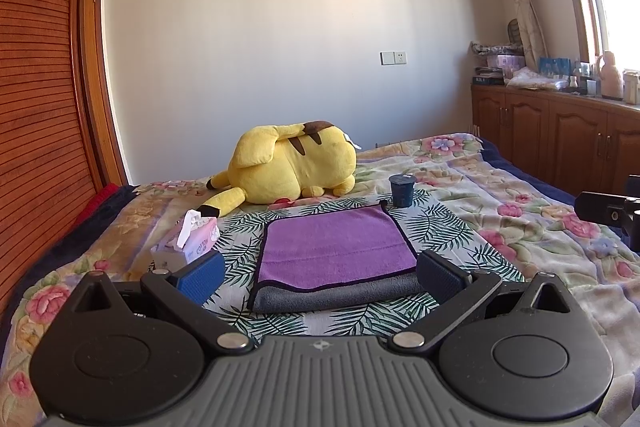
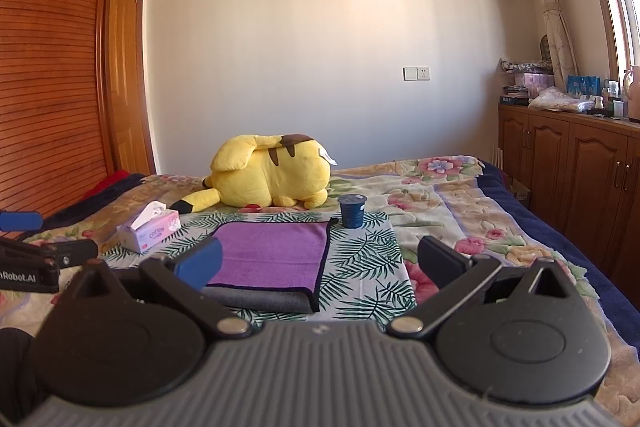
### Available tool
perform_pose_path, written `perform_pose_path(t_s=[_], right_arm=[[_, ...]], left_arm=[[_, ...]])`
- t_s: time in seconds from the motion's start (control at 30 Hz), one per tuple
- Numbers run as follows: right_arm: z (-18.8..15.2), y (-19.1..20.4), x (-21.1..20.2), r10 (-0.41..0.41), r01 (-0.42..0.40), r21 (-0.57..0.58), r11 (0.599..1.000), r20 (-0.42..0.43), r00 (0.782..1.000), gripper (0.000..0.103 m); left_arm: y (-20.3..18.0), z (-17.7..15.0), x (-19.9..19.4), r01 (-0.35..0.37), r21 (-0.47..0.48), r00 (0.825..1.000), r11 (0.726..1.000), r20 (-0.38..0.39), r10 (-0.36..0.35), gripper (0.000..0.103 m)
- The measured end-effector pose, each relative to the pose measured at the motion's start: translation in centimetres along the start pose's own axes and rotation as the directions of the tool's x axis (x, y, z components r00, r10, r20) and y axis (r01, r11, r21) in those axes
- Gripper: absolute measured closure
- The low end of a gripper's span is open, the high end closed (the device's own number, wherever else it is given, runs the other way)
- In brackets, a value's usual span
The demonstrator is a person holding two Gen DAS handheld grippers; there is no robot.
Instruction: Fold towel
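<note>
A purple towel (image 1: 334,247) with a grey underside lies folded on a leaf-print cloth (image 1: 436,227) on the bed. It also shows in the right wrist view (image 2: 272,253). My left gripper (image 1: 320,275) is open and empty, just short of the towel's near grey edge, with its fingers either side of it. My right gripper (image 2: 320,263) is open and empty, over the towel's near right corner. The left gripper's side shows at the left of the right wrist view (image 2: 36,259).
A yellow plush toy (image 1: 292,163) lies behind the towel. A dark blue cup (image 1: 402,190) stands at the towel's far right corner. A tissue box (image 1: 190,241) sits to its left. Wooden cabinets (image 1: 560,135) line the right wall, a wardrobe (image 1: 40,107) the left.
</note>
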State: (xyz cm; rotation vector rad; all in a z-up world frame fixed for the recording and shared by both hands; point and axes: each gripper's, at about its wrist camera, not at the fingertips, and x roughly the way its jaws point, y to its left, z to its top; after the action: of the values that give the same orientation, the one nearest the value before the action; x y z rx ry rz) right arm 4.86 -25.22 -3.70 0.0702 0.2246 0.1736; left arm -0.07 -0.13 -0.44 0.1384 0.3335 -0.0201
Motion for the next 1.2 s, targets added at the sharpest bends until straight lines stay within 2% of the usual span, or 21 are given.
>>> perform_pose_path(t_s=[0.67, 0.97, 1.2], right_arm=[[-0.2, 0.4, 0.1, 0.012, -0.012, -0.016, 1.0, -0.013, 1.0, 0.0], [-1.0, 0.6, 1.2, 0.019, -0.02, -0.012, 1.0, -0.073, 0.997, 0.0], [-1.2, 0.7, 2.7, 0.026, -0.027, -0.003, 1.0, -0.108, 0.994, 0.0]], left_arm=[[-0.3, -0.9, 0.3, -0.001, 0.008, 1.0, 1.0, -0.024, 0.001, 0.016], [0.6, -0.9, 1.6, 0.008, 0.009, 0.996, 1.0, -0.087, -0.008, 0.016], [1.9, -0.4, 3.2, 0.013, 0.007, 0.994, 1.0, -0.107, -0.013, 0.016]])
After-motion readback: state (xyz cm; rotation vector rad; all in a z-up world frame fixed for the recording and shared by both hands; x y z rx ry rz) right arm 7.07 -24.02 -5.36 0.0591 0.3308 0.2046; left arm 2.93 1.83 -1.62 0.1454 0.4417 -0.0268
